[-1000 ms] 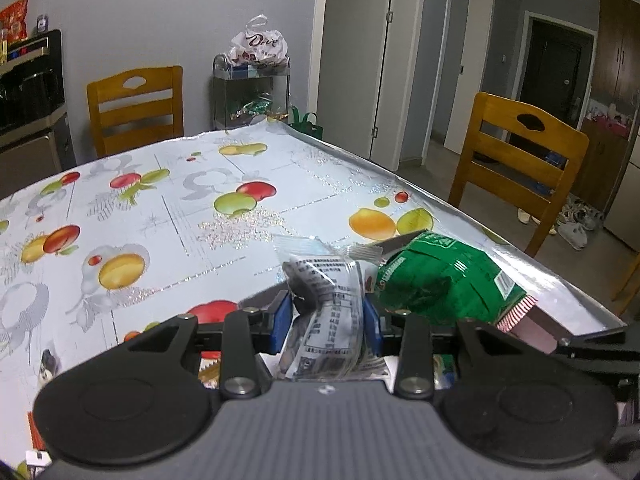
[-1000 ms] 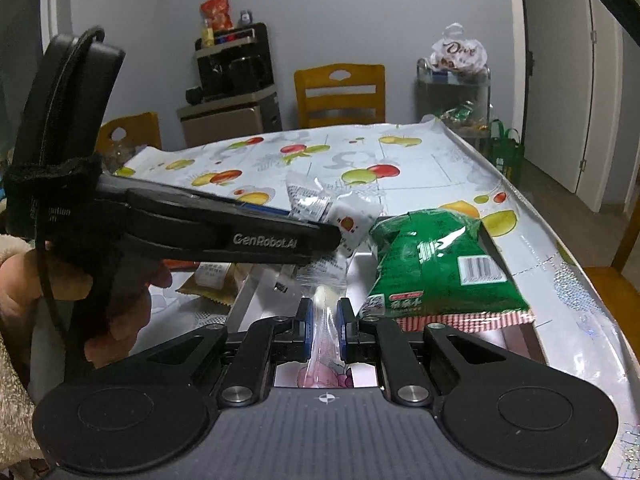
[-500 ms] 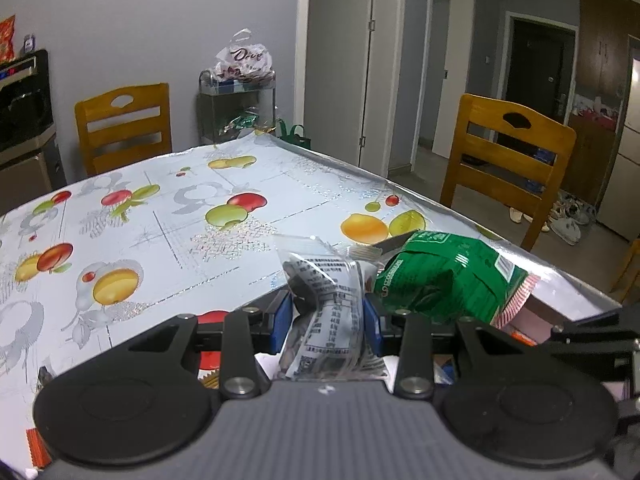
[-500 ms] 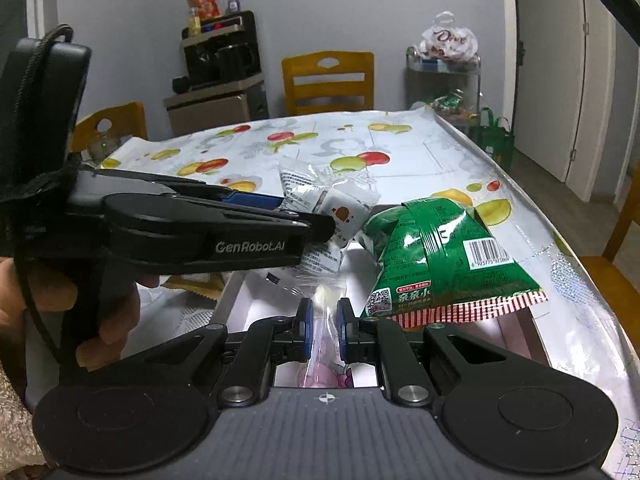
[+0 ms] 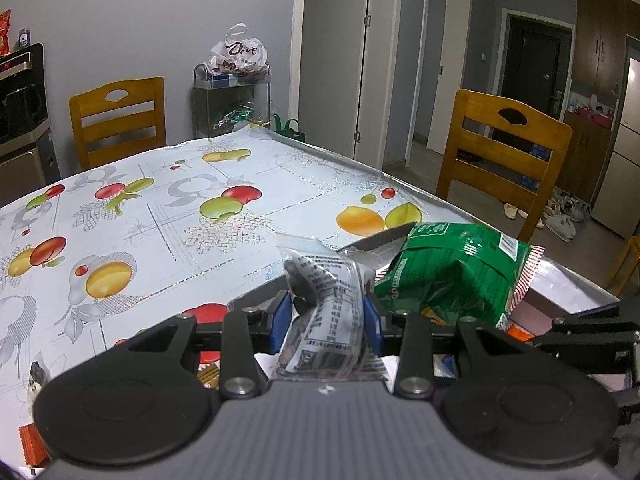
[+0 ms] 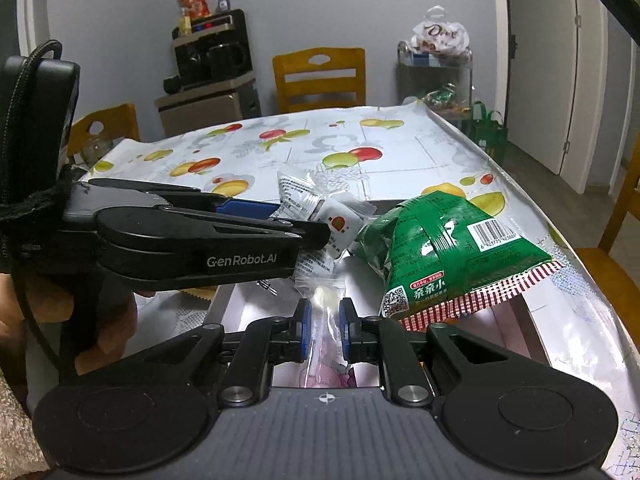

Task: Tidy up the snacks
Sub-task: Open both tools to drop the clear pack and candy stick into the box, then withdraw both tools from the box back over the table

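Snack packets being held over an open box on a fruit-print table.

A clear packet [image 5: 326,312] with small black print is being gripped between the blue pads of the left gripper [image 5: 325,320], which is lettered "GenRobot.AI". A thin clear sachet [image 6: 323,312] is being kept between the right gripper's [image 6: 323,320] pads, whose jaws have just been opening slightly; whether it is being pinched cannot be told. A green bag [image 6: 440,248], bearing a barcode, a QR code and Chinese characters, is being propped on the box [image 6: 248,312] rim. A white bag [image 5: 239,53] marked "Dove" is being stored on a far rack [image 5: 232,100].
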{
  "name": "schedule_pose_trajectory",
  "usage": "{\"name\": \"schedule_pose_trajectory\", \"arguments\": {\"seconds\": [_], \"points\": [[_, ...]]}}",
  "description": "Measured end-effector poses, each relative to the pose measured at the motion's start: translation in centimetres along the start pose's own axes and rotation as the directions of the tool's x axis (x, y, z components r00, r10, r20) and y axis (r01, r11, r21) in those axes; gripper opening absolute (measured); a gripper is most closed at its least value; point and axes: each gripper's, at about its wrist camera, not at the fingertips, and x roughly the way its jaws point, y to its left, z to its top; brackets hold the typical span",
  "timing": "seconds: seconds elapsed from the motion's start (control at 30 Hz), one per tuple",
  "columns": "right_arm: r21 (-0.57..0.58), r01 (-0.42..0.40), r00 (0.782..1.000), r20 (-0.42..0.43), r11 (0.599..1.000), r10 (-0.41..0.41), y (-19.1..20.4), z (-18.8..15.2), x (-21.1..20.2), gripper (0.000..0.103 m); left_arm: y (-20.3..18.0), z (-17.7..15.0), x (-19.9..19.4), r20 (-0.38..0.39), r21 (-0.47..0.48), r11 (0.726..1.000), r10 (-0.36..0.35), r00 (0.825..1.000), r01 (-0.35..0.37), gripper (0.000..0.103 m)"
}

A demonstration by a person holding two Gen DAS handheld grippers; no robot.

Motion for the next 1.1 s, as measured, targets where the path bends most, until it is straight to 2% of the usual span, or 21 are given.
{"name": "schedule_pose_trajectory", "arguments": {"seconds": [0.2,0.33,0.4,0.47,0.53,0.67,0.77,0.97,1.03,1.1], "points": [[0.005,-0.002,1.000,0.009,1.000,0.002,0.0,0.1,-0.1,0.021,0.0,0.1,0.0,-0.003,-0.007,1.000,0.005,1.000,-0.005,0.037],[0.004,-0.006,1.000,0.010,1.000,0.006,0.0,0.0,-0.3,0.022,0.1,0.2,-0.2,-0.004,-0.010,1.000,0.020,1.000,-0.020,0.043],[0.002,-0.008,1.000,0.014,1.000,0.008,0.0,0.0,-0.5,0.025,0.2,0.3,-0.2,-0.007,-0.020,1.000,0.023,1.000,-0.023,0.054],[0.001,-0.010,1.000,0.016,1.000,0.010,0.1,-0.1,-0.6,0.026,0.3,0.2,-0.4,0.002,-0.034,0.999,0.022,1.000,-0.022,0.077],[0.000,-0.009,1.000,0.020,1.000,0.009,0.2,-0.2,-0.7,0.028,0.3,0.3,-0.8,0.021,-0.037,0.999,0.027,0.999,-0.026,0.087],[0.005,-0.008,1.000,0.025,1.000,0.008,0.1,-0.2,-1.1,0.033,0.0,0.5,-1.4,0.033,-0.024,0.999,0.026,0.999,-0.025,0.091],[0.012,-0.015,0.999,0.039,1.000,0.014,0.0,-0.3,-1.7,0.043,-0.1,0.6,-1.9,0.046,-0.022,0.999,0.028,0.999,-0.027,0.096],[0.003,-0.023,0.997,0.076,1.000,0.023,0.2,-0.3,-3.2,0.065,0.0,0.6,-2.5,0.054,-0.026,0.999,0.031,0.998,-0.029,0.096],[0.003,-0.009,0.996,0.087,1.000,0.009,0.2,-0.4,-3.5,0.080,0.0,0.6,-2.8,0.056,-0.030,0.999,0.028,0.998,-0.026,0.096],[0.008,0.001,0.996,0.095,1.000,-0.001,0.1,-0.4,-3.8,0.084,0.0,0.6,-3.1,0.059,-0.029,0.999,0.027,0.998,-0.025,0.096]]}}
